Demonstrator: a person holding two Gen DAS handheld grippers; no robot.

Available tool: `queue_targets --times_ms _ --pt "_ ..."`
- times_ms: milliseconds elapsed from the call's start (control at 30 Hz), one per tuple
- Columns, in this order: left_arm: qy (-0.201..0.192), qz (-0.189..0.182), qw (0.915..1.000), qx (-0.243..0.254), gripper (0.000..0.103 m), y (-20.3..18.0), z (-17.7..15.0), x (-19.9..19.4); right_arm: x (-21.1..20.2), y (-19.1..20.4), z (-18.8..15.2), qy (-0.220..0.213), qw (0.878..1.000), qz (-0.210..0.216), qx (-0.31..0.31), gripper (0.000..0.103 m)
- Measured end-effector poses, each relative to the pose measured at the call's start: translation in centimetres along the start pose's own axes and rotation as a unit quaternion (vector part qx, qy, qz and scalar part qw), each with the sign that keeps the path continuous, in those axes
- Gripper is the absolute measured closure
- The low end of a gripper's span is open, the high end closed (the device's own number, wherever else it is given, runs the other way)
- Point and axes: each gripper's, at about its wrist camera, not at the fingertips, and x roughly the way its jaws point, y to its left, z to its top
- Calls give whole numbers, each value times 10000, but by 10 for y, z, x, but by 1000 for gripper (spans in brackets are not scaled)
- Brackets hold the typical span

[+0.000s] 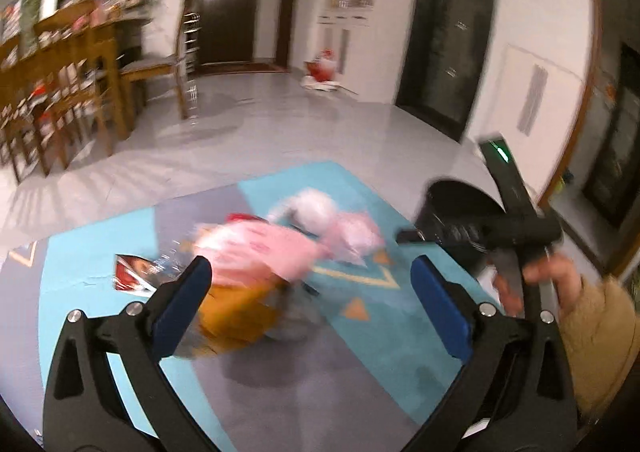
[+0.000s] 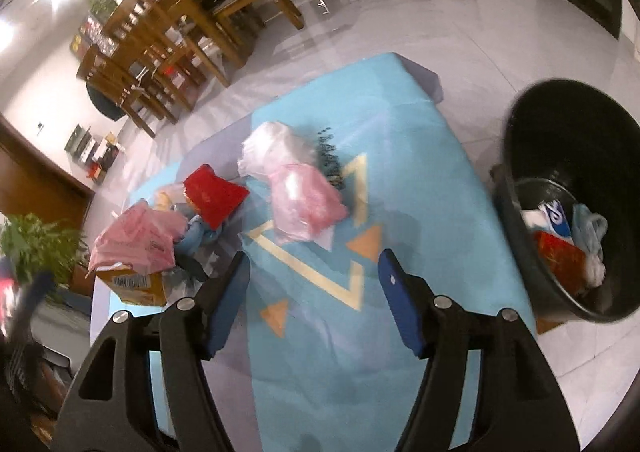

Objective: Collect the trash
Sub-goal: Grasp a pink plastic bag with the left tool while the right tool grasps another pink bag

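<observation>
My left gripper (image 1: 311, 268) is open over a blue and grey rug (image 1: 360, 352), with nothing between its blue pads. Just past its left finger lies a pink plastic bag (image 1: 256, 252) on a brown cardboard box (image 1: 236, 312). A second pink and white bag (image 1: 344, 228) and a red packet (image 1: 132, 272) lie nearby. In the right wrist view my right gripper (image 2: 313, 264) is open and empty above the rug (image 2: 400, 124). Ahead of it are a pink bag (image 2: 308, 208), a red box (image 2: 214, 192) and the cardboard box (image 2: 136, 284). A black bin (image 2: 516, 156) at the right holds several pieces of trash.
A hand (image 1: 560, 280) in a tan sleeve holds the other tool beside the black bin (image 1: 456, 220). A wooden table with chairs (image 2: 160, 44) stands beyond the rug at the left. A potted plant (image 2: 36, 244) is near the left edge. A red bag (image 1: 324, 68) sits by the far wall.
</observation>
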Motion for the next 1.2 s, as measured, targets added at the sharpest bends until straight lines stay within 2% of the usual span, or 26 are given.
queue_targets --times_ms 100,233,267,400,467,533,567,600,700,833,967,1200 --pt "322 -135 9987 -381 4 24 18 27 13 14 11 -35 9995 -110 -282 34" --pt "790 -361 9957 -312 4 21 23 56 36 24 23 80 9983 -158 -554 32" --pt "844 -332 9956 -251 4 17 22 61 40 26 23 117 9980 -187 -592 32" --pt "915 343 9952 -98 4 11 18 79 59 32 29 234 9964 -359 -735 32" --pt "944 492 9942 -148 15 14 16 85 66 31 33 287 9971 -326 -625 32" --pt "1071 504 9927 -210 49 16 14 90 69 31 34 266 9976 -303 -567 32" --pt "1122 471 9922 -263 57 18 13 93 70 31 35 262 9974 -343 -571 32" --pt "1173 506 9913 -302 59 20 11 94 71 32 35 274 9972 -380 -577 32" --pt "1152 535 9913 -343 64 23 9 89 73 32 33 319 9964 -515 -597 39" --pt "1077 461 9918 -517 67 28 9 78 72 30 30 358 9948 -683 -670 58" --pt "1078 321 9903 -820 69 36 8 70 67 28 28 378 9946 -654 -717 62" --pt "659 -28 9894 -1293 71 51 12 43 35 15 23 189 9987 -215 -416 65"
